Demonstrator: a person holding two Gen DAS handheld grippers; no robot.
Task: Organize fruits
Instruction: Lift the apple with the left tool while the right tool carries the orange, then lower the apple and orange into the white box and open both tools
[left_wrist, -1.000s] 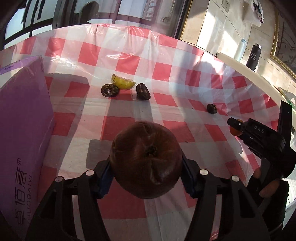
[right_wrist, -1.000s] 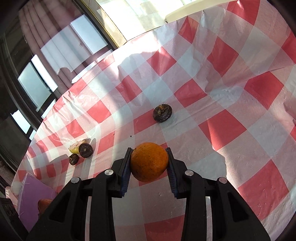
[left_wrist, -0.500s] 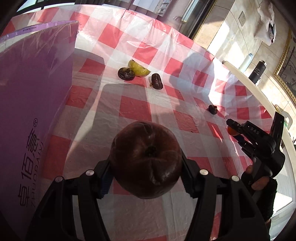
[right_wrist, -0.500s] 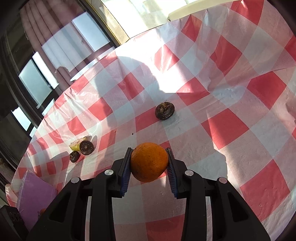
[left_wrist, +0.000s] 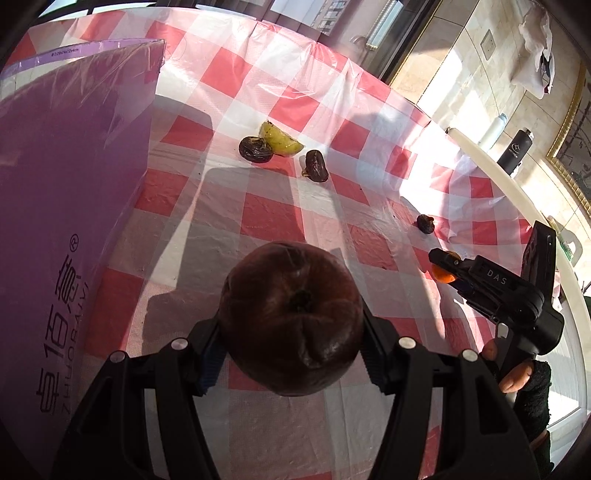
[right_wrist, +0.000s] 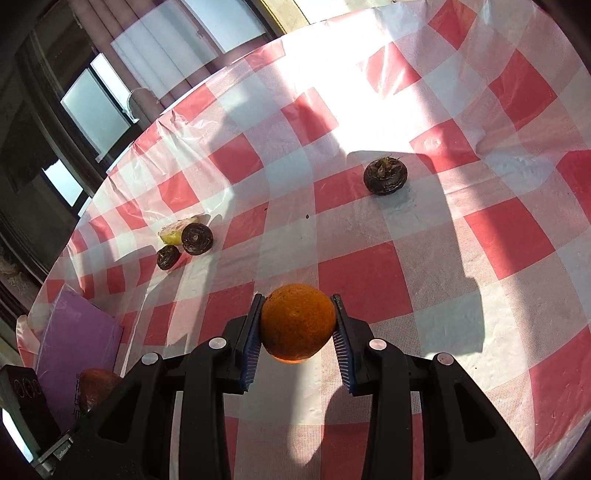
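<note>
While both tools hang over the table, each one squeezes a fruit. The left gripper is clamped on a big dark brown fruit. This fruit is round and shiny, with a small dent in the middle and lines that run out from it like a star. It sits between the two black fingers, above the red and white checked tablecloth. Just to its left stands a tall purple box with print on its side.

The right gripper is clamped on a small orange. The orange is round and bright, with bumpy skin and a few tiny dark specks. The blue ridged pads press on both its sides. It hangs above the cloth too. In the left view a hand holds this tool by its handle.

Farther out on the cloth, one small dark round fruit with a dry tuft on top lies alone. Far off to the left, a yellow fruit wedge lies touching a dark flat round fruit, and another dark one lies just beside them. Past the table edge stand a black bottle and a white bottle.
</note>
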